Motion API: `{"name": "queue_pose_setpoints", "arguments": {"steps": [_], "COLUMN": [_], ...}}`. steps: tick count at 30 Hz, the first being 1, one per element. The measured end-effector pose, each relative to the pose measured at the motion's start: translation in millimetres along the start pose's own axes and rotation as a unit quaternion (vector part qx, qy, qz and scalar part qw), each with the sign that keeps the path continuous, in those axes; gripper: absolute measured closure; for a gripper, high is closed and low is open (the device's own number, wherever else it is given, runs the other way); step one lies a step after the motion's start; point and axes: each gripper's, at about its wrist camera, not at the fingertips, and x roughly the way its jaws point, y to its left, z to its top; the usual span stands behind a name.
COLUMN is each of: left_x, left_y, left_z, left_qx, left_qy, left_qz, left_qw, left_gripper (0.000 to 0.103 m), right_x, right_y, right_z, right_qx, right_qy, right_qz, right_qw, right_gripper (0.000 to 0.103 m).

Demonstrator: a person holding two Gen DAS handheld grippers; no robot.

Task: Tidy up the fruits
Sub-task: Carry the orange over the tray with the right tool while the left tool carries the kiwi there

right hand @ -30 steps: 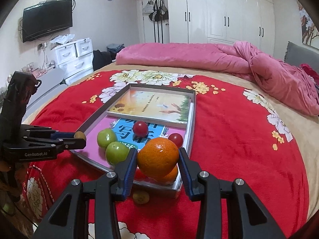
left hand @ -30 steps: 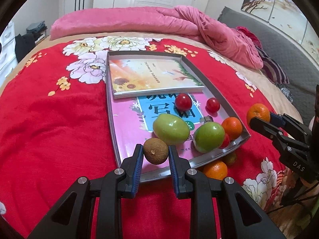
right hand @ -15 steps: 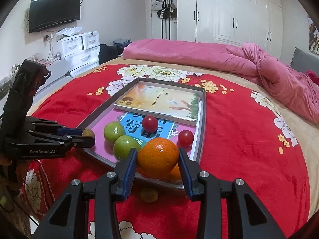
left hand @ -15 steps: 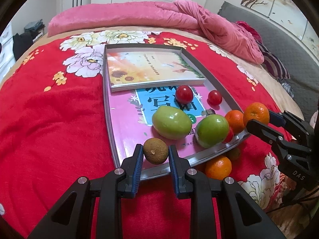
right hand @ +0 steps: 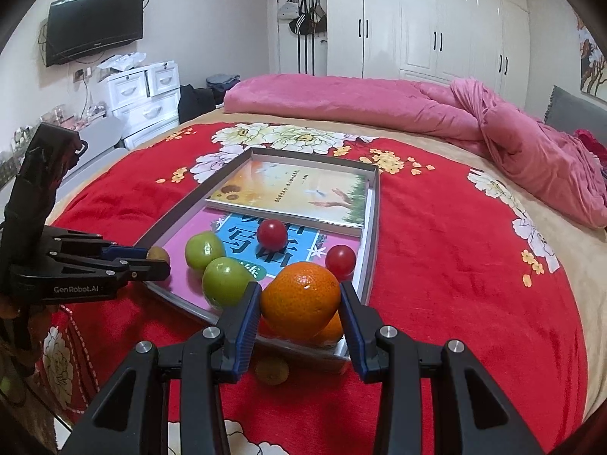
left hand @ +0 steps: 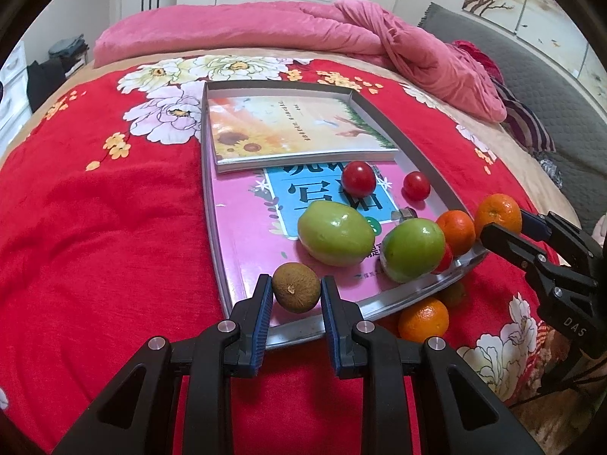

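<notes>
Left gripper [left hand: 296,295]: your jaws are closed on the brown fruit [left hand: 296,286], one blue pad on each side, and you hold it over the near rim of the tray [left hand: 411,287].
Right gripper [right hand: 300,305]: your jaws clamp the orange [right hand: 300,299]; it sits above the tray's near corner.
Just ahead of the left gripper: two green fruits [left hand: 335,232] [left hand: 413,248] lie on the pink book [left hand: 246,235], touching or almost touching.
Further ahead: two red tomatoes [left hand: 358,178] [left hand: 416,186], apart from each other, then a second book [left hand: 292,131] at the far end of the tray.
Right of the left gripper: one orange fruit [left hand: 455,232] inside the tray corner; another orange fruit [left hand: 423,319] outside on the red blanket [left hand: 95,227], against the rim.
Below the right gripper: a small brown fruit [right hand: 271,370] on the blanket, outside the tray.
</notes>
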Motion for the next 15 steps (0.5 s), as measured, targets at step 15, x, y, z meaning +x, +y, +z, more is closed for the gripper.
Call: {"name": "queue_pose_setpoints", "arguments": {"steps": [15], "left_x": [0.8], "left_y": [0.6], "left_z": [0.1], "left_qx": [0.002], "left_qy": [-0.001], "left_qz": [0.002], "left_qw": [1.0000], "left_gripper": [0.077], "right_x": [4.1], "right_y": [14.3], "right_z": [-4.7], "right_qx": [-0.015], "right_qy": [0.009], "right_qz": [0.023], "right_qw": [1.000], "right_gripper": [0.062]}}
